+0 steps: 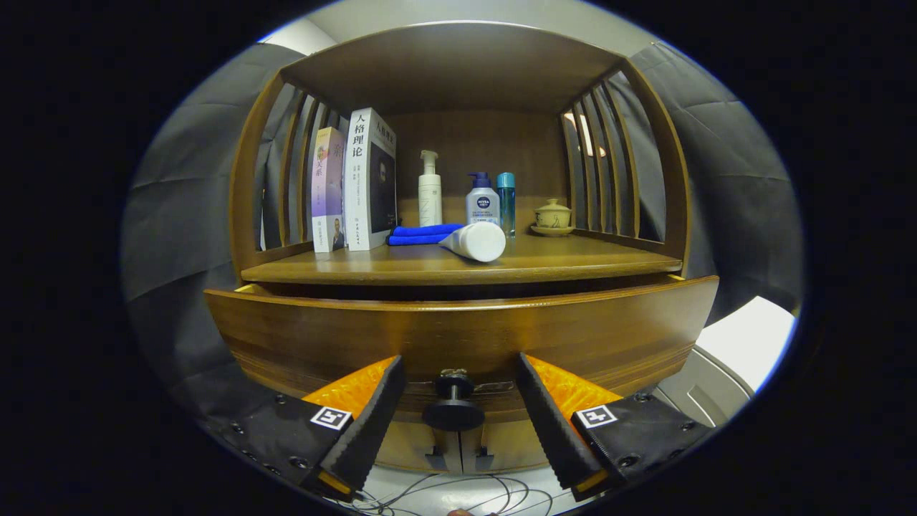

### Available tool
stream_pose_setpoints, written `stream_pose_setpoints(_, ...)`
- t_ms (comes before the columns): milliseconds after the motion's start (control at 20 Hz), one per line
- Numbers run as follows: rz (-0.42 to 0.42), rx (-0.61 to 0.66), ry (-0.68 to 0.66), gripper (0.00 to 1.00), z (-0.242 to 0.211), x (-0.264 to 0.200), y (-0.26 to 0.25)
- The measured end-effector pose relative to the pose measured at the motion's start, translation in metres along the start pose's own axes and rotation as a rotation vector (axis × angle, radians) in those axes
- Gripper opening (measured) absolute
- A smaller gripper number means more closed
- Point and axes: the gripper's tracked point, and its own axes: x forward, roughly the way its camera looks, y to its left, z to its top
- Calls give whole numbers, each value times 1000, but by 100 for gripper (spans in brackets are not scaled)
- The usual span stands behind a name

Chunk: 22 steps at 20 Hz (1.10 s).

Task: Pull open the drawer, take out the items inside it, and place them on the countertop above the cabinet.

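The claw (455,419) is held wide around the round dark knob (453,412) of the part-open brown wooden drawer (458,333); squeezing centred is advised.

Wooden countertop (573,261) beyond the fingers, above the drawer. Carrying, from the left: two upright books (354,186), folded blue cloth (423,234), white tube (474,241) lying down, pump bottle (430,190), two smaller bottles (493,201), lidded cup on saucer (552,216).

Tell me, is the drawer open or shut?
Partly open: the drawer front stands out from the countertop edge. The gripper is open around its knob.
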Motion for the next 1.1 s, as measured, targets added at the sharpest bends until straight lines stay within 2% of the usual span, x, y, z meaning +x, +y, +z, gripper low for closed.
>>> stream_pose_setpoints(350,3,6,17,98,7,35,-1)
stream_pose_setpoints(750,-14,7,37,98,7,39,-6)
stream_pose_setpoints(950,-48,72,27,97,20,18,-22)
stream_pose_setpoints(1100,-61,70,-9,97,39,-12,-29)
